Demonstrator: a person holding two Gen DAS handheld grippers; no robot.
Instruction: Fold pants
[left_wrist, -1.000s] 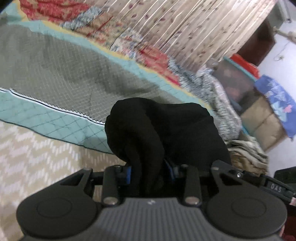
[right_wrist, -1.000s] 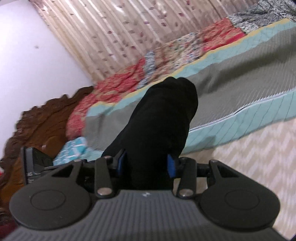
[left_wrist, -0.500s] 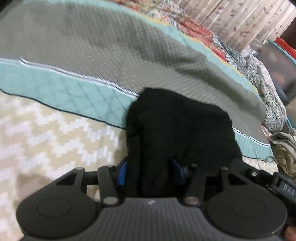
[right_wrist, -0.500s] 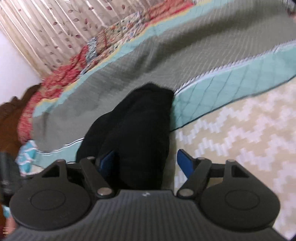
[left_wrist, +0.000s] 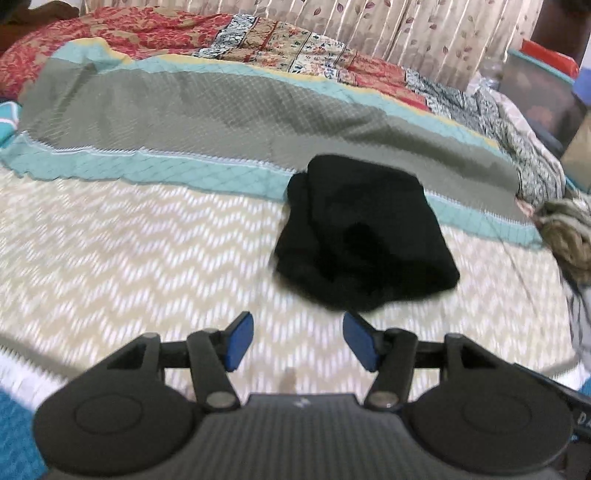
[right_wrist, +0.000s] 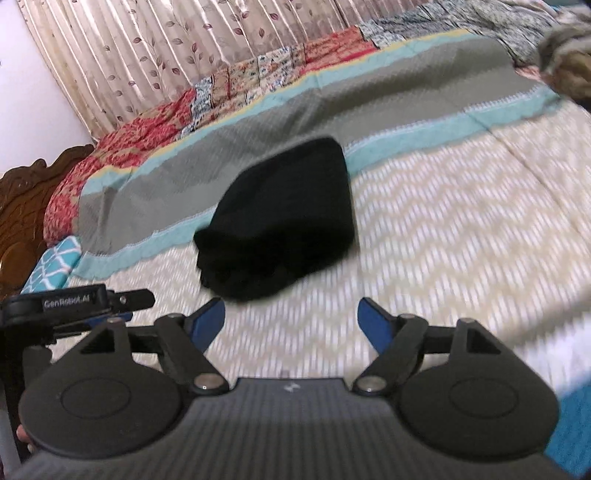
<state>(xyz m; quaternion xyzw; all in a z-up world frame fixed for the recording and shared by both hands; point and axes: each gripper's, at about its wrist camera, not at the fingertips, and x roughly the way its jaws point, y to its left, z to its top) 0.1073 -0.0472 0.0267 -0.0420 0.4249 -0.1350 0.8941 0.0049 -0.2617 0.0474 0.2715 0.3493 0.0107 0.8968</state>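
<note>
Left wrist view, folded pants (left_wrist: 364, 236) lengthwise toward quilt (left_wrist: 229, 110)

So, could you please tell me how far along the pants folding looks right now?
Done: the black pants lie as a compact folded bundle on the bed cover. In hand: nothing; the left claw and the right claw have just been opening and stand clear of the bundle, empty. Left: perhaps only neatening its lumpy near edge.

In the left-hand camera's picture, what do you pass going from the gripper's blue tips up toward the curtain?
Left gripper → cream zigzag bedspread → folded black pants → grey and teal blanket → red patchwork quilt → curtain.
</note>
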